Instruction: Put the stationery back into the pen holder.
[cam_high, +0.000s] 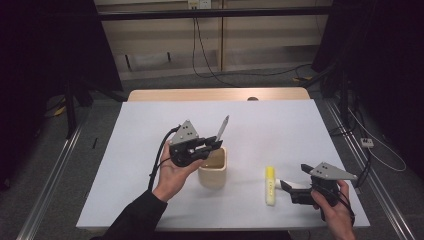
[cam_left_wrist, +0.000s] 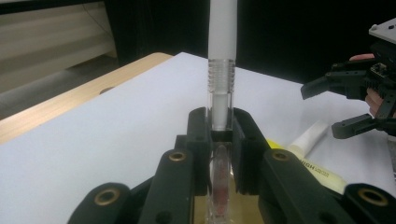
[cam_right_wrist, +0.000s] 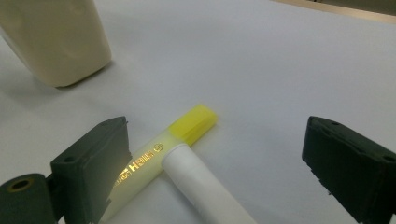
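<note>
Nearest the person: right claw (cam_high: 292, 186) held low at the near right of the tabletop (cam_high: 150, 125), jaws spread wide and pinching nothing. Between them, in the right gripper view, a yellow highlighter (cam_right_wrist: 187, 126) lying flat with a white pen (cam_right_wrist: 205, 186) resting across it, touching. Neither gripped.

Mid-tabletop: cream cup (cam_high: 213, 170), upright, mouth open. Left claw (cam_high: 212, 144) directly over its rim, jaws pressed onto a clear-barrelled pen (cam_left_wrist: 221, 70). Pen tilted, upper end rising up and away from the cup, lower end pointing into the mouth.

Step in hand, as judged: lowering this pen into the cup. To do well: keep the lower end centred over the opening, clear of the near wall; bring the barrel closer to upright before descent; release only once the tip is well inside, otherwise a risk of tipping a light cup or the pen skating off the rim.

Room for moving: open tabletop left of and beyond the cup; highlighter and white pen near on the right, apart from the cup. Far edge shows a wooden strip (cam_high: 215, 94), well apart from the work. Right claw close to the near right edge; little margin there.
</note>
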